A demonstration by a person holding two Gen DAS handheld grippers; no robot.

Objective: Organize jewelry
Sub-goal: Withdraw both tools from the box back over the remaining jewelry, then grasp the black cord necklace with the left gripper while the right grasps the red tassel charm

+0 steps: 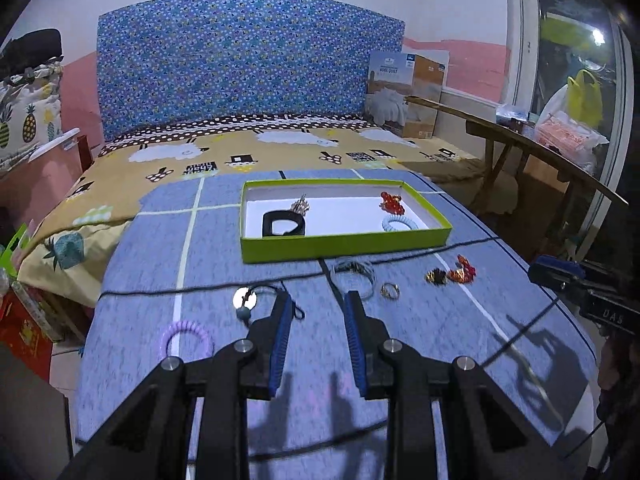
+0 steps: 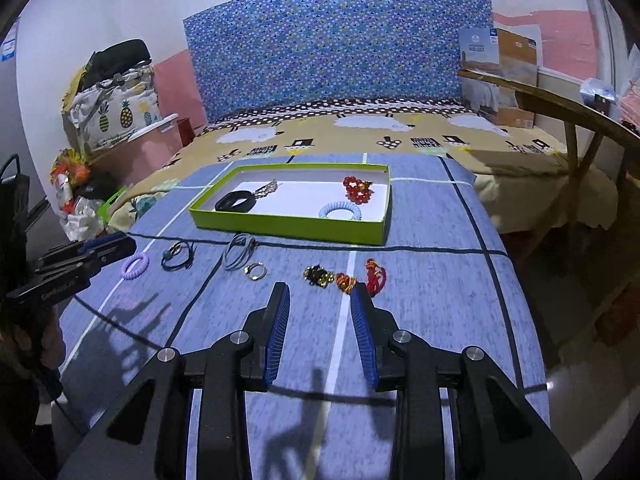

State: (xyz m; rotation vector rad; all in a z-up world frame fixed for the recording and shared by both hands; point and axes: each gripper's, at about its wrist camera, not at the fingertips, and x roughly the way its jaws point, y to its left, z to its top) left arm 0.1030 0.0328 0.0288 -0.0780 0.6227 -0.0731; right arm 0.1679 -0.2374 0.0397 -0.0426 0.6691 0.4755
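A blue cloth-covered table carries everything, with a bed behind it and one green tray lying at the table's far end; every place below is told from that tray.

Inside the tray lie four pieces: one black band at its left end, one small gold-toned piece touching the band's far side, one red bead bracelet toward its right far side, and one pale blue coil hair tie against its near wall.

On the cloth on the near side of the tray lie seven loose pieces. From left to right: one lilac coil hair tie, one black cord with a bead, one grey cord bracelet just beside the tray's near wall, one ring, one dark gold cluster, one orange-red cluster and one red tasselled piece.

There are two grippers, both on the near side of the tray, both with fingers spread apart and nothing between them. The left gripper points between the black cord and the grey bracelet, the ring just right of its right finger. The right gripper has the two clusters just ahead of its gap, and the tasselled piece sits at its right fingertip; touching or not, I cannot tell
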